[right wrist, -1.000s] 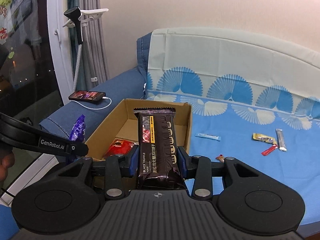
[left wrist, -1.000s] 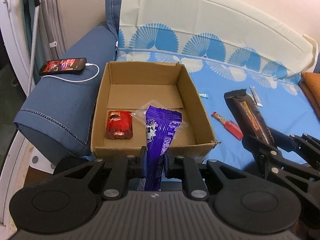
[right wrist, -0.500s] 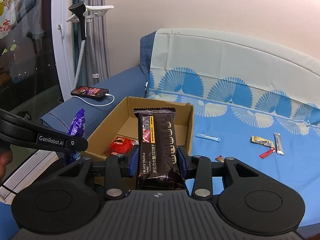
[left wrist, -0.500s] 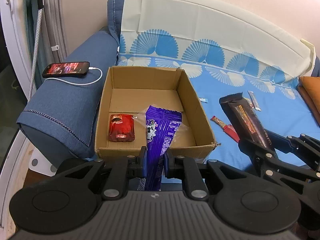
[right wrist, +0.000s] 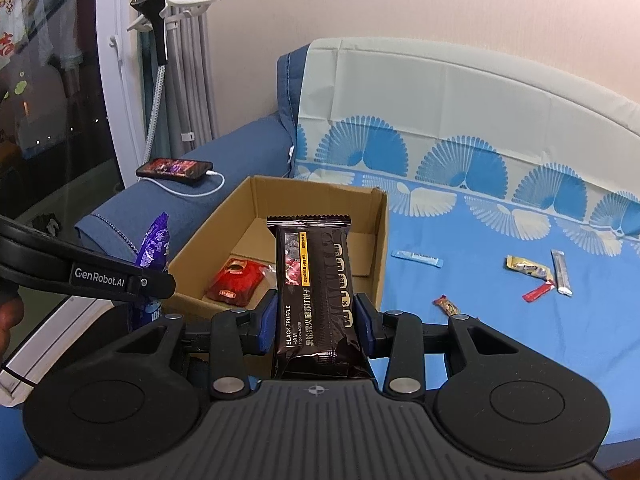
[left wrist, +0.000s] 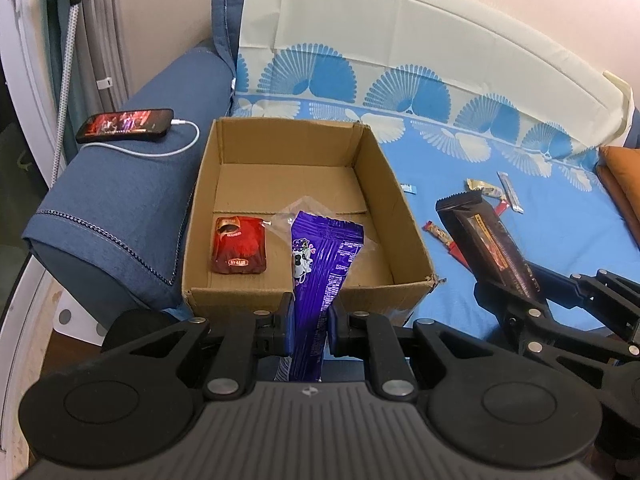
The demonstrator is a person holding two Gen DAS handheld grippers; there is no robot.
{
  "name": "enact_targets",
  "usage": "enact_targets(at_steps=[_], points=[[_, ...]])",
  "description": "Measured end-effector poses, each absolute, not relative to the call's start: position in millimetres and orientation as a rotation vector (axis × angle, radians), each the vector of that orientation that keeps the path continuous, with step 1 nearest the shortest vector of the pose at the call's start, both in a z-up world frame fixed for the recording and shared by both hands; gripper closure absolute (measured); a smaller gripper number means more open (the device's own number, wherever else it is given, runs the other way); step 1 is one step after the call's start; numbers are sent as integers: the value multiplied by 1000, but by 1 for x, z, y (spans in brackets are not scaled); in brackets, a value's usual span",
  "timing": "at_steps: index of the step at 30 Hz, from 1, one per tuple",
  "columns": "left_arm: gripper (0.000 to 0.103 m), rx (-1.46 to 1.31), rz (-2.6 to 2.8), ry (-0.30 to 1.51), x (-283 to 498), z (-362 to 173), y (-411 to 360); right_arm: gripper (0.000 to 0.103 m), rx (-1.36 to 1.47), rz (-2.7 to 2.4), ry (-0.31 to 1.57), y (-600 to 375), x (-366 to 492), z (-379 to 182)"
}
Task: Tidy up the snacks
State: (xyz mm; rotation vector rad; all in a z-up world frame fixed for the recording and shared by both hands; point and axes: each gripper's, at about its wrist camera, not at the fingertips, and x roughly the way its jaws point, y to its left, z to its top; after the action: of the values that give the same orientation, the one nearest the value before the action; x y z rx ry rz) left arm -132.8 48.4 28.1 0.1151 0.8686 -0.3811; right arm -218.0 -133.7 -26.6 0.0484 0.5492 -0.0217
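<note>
My left gripper (left wrist: 311,322) is shut on a purple snack packet (left wrist: 326,264), held upright just before the near wall of an open cardboard box (left wrist: 390,188). A red snack packet (left wrist: 239,250) and a clear wrapper (left wrist: 294,216) lie in the box. My right gripper (right wrist: 316,326) is shut on a dark brown cracker packet (right wrist: 314,288), held upright to the right of the box (right wrist: 380,240); it also shows in the left wrist view (left wrist: 486,244). The purple packet (right wrist: 154,250) shows at the left of the right wrist view.
Several small snacks lie on the blue sofa cover right of the box: a blue sachet (right wrist: 418,258), a gold packet (right wrist: 524,268), a silver stick (right wrist: 560,278), a red sachet (right wrist: 538,292), a small candy (right wrist: 448,304). A charging phone (left wrist: 126,124) rests on the armrest.
Both grippers have drawn back and risen slightly from the box, each still holding its packet. More of the sofa and loose snacks show now.
</note>
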Motion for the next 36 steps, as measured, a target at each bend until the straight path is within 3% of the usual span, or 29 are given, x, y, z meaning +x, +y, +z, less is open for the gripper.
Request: enact_targets(at_steps=[36], points=[[86, 16, -335, 901, -42, 21, 52, 61, 31, -33, 636, -138, -141, -39]])
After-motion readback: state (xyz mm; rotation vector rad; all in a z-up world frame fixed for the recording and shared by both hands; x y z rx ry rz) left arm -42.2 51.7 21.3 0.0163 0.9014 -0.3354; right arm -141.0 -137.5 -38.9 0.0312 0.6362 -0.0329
